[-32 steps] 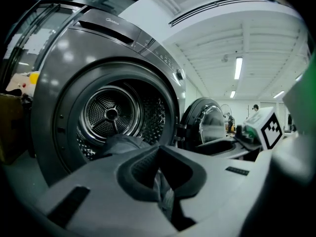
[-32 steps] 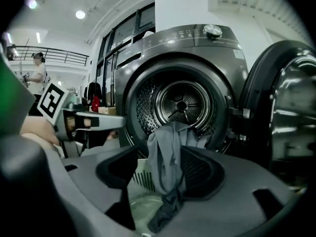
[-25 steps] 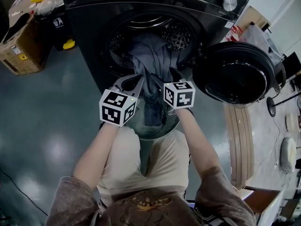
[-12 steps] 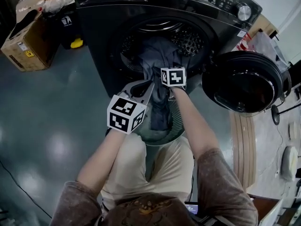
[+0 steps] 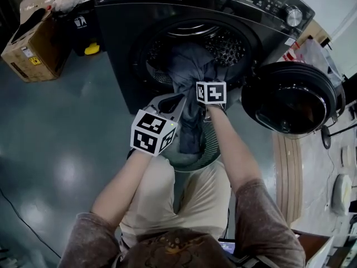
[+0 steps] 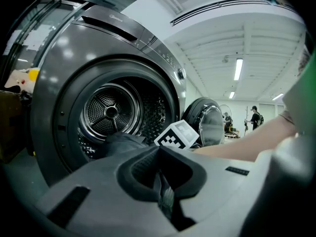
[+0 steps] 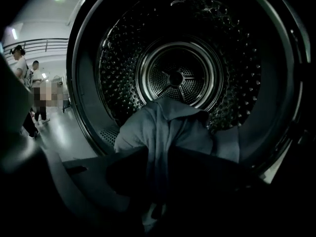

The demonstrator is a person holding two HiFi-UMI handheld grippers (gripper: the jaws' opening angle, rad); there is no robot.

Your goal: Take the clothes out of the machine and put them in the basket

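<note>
Grey garment (image 7: 168, 127) at machine (image 5: 120, 32) mouth, in left gripper's (image 6: 162, 191) clamped fingers (image 6: 138, 168) and right gripper's (image 7: 157, 181) just-closed fingers (image 7: 123, 177); panel print illegible.

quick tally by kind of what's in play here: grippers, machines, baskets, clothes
grippers: 2, left gripper and right gripper
washing machine: 1
basket: 1
grey garment: 1 that can be made out, hanging from the drum
total: 5

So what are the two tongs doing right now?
Left tongs: closed on the grey cloth garment.
Right tongs: just closed on the same garment.
</note>
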